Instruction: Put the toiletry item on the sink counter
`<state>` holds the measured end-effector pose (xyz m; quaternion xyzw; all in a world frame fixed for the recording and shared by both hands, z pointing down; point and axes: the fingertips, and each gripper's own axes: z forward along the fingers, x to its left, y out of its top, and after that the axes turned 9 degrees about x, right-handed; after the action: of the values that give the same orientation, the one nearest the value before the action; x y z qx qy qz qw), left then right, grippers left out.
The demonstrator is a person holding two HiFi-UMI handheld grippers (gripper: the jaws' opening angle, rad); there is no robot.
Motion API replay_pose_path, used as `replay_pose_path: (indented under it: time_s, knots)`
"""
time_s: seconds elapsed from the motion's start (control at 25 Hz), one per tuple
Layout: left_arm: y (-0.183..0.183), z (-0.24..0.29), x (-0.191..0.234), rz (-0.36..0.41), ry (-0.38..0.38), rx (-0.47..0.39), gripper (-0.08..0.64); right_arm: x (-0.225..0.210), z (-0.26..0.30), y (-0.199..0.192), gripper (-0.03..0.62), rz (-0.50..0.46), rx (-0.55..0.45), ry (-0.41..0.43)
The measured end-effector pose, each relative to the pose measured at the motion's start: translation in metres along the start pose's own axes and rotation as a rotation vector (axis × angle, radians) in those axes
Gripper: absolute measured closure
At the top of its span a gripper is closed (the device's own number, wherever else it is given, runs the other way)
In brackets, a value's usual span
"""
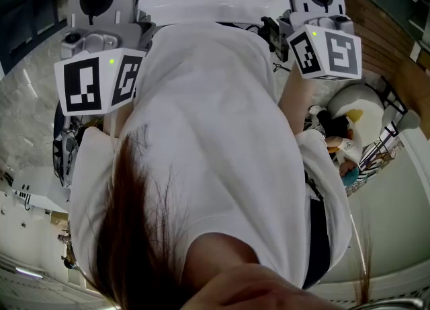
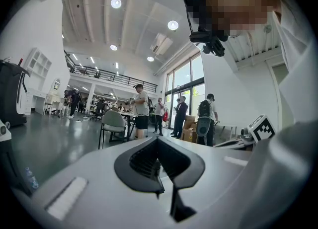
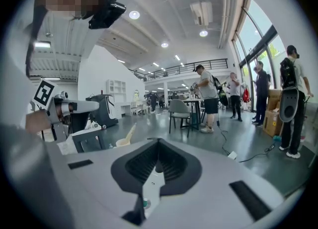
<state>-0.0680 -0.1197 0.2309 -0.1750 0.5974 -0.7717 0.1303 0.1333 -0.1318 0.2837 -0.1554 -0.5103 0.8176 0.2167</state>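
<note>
White shirt [image 1: 215, 134] fills the head view, left hand-held gripper [image 2: 158, 142] and right hand-held gripper [image 3: 158, 144] flanking it, both with jaws pressed together, empty. Toiletry item cannot be made out in any view.

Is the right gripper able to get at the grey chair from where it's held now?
Probably not. The grey chair stands far across the open floor, well beyond the right gripper, held close to the person's chest.
</note>
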Motion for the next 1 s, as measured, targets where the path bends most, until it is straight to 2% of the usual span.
replay_pose_path:
  time_s: [0.12, 0.24, 0.32, 0.48, 0.64, 0.72, 0.88, 1.0]
  knots:
    - [0.002, 0.0, -0.001, 0.014, 0.007, -0.004, 0.551, -0.001, -0.002, 0.004, 0.583, -0.034, -0.006, -0.037]
    - [0.004, 0.001, -0.006, 0.072, 0.019, -0.007, 0.551, 0.006, -0.006, 0.012, 0.581, -0.132, -0.01, -0.089]
    - [0.004, 0.007, -0.014, 0.088, 0.013, -0.008, 0.551, 0.017, -0.004, 0.017, 0.581, -0.157, -0.029, -0.066]
    - [0.005, 0.021, -0.028, 0.098, -0.001, -0.02, 0.551, 0.035, 0.007, 0.021, 0.583, -0.117, -0.056, 0.012]
    - [-0.003, 0.032, -0.033, 0.139, 0.01, -0.015, 0.551, 0.046, 0.018, 0.024, 0.581, -0.09, -0.068, 0.036]
    - [-0.015, 0.04, -0.031, 0.131, 0.017, 0.004, 0.551, 0.049, 0.023, 0.023, 0.581, -0.098, -0.068, 0.035]
    - [-0.037, 0.044, -0.027, 0.062, 0.017, 0.034, 0.551, 0.063, 0.031, 0.016, 0.581, -0.107, -0.051, 0.059]
    - [-0.044, 0.044, -0.031, 0.058, 0.002, 0.05, 0.551, 0.072, 0.033, 0.01, 0.582, -0.097, -0.041, 0.083]
